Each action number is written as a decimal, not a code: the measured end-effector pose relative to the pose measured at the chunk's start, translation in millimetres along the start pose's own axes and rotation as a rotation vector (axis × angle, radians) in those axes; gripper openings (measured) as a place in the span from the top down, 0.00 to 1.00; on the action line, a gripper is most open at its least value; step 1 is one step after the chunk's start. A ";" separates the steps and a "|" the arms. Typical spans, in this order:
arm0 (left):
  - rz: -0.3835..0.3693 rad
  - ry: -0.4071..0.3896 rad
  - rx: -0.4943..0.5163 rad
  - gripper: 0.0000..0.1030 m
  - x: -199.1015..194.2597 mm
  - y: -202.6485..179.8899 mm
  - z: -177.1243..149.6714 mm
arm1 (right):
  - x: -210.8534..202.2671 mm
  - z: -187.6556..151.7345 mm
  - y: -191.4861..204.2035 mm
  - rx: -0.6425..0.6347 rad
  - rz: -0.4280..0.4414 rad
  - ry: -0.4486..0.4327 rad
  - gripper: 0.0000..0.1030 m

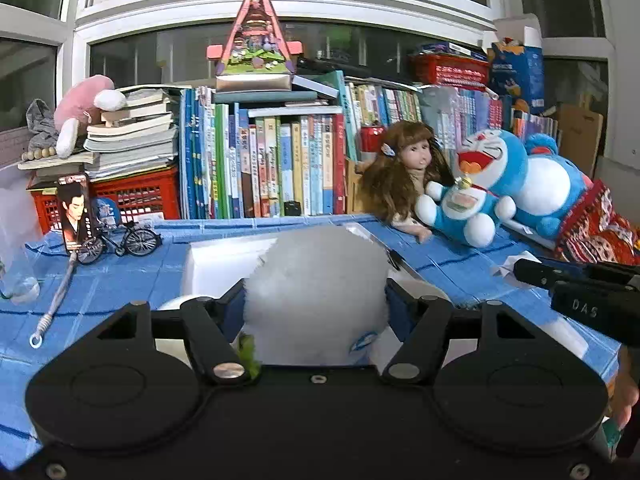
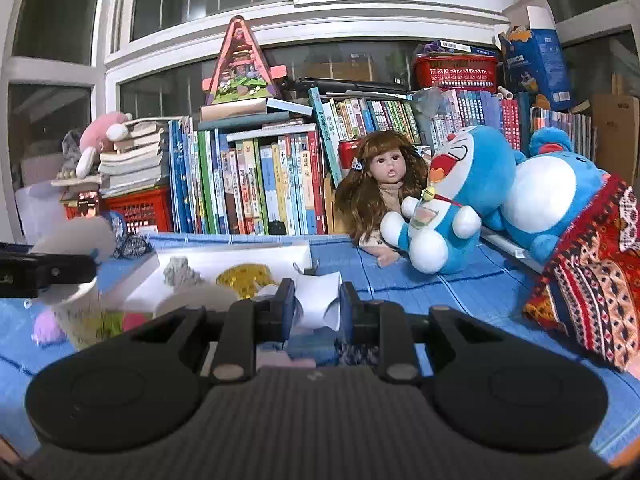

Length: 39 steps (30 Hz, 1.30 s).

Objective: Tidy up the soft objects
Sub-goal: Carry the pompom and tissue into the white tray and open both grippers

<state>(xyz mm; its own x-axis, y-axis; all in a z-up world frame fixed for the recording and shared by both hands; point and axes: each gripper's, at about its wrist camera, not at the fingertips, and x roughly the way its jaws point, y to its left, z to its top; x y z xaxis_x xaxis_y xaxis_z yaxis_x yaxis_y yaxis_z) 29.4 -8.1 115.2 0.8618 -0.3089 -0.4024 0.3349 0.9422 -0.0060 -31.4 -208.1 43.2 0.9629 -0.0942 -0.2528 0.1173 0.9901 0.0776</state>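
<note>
Your left gripper [image 1: 316, 300] is clamped on the white fluffy ball [image 1: 316, 280]; right gripper [image 2: 318, 306] pinches a white paper piece [image 2: 318, 300]. White tray [image 2: 224, 264] sits just ahead-left of it. Carry both level, release over the tray.

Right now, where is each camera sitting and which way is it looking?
Left wrist: on the left gripper, looking along its fingers, which squeeze a white fluffy ball, towards the bookshelf; the right gripper pokes in at the right.
Right wrist: on the right gripper, shut on a white paper piece, looking over the blue cloth; the left gripper shows at the left.
Shared: doll, Doraemon plush.
</note>
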 end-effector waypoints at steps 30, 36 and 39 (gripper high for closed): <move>0.035 0.363 -0.183 0.36 157.9 117.3 95.3 | 166.8 92.5 26.2 -0.021 0.154 0.327 0.72; 0.039 0.499 -0.188 0.36 199.7 125.6 91.5 | 210.0 100.4 39.5 -0.012 0.143 0.416 0.72; 0.053 0.548 -0.188 0.36 215.9 128.1 86.2 | 231.9 95.7 44.8 -0.014 0.130 0.474 0.72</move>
<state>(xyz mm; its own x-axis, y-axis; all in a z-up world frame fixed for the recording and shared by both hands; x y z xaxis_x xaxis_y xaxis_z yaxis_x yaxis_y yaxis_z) 291.2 34.7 106.5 0.5356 -0.1957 -0.8215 0.1801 0.9769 -0.1153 220.5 -195.6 80.3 0.7527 0.0851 -0.6528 -0.0030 0.9920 0.1259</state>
